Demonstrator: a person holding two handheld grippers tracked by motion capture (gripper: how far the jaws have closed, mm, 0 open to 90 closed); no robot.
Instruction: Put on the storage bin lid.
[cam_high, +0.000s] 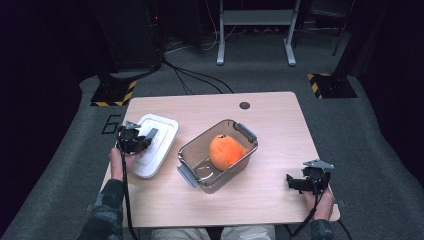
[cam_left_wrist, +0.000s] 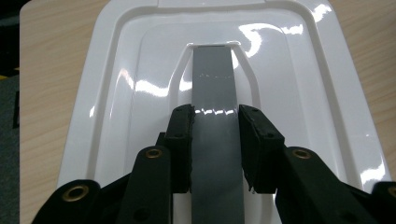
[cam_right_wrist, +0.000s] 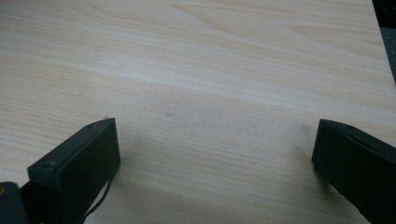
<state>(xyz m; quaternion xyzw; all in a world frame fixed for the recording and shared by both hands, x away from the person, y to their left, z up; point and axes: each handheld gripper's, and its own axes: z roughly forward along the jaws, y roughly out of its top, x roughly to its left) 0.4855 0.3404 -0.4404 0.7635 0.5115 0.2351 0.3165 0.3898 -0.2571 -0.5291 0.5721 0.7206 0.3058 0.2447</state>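
White lid (cam_left_wrist: 140, 93), near edge cut off, grey handle (cam_left_wrist: 213, 84) clamped between left gripper (cam_left_wrist: 215, 116) fingers.

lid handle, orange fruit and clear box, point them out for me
lid handle (cam_left_wrist: 213, 88), left gripper view, its grey strip above the tool
orange fruit (cam_high: 225, 150), high view, its middle
clear box (cam_high: 187, 175), high view, its near grey latch

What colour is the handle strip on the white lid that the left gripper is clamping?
Grey; the handle strip shows best in the left gripper view.
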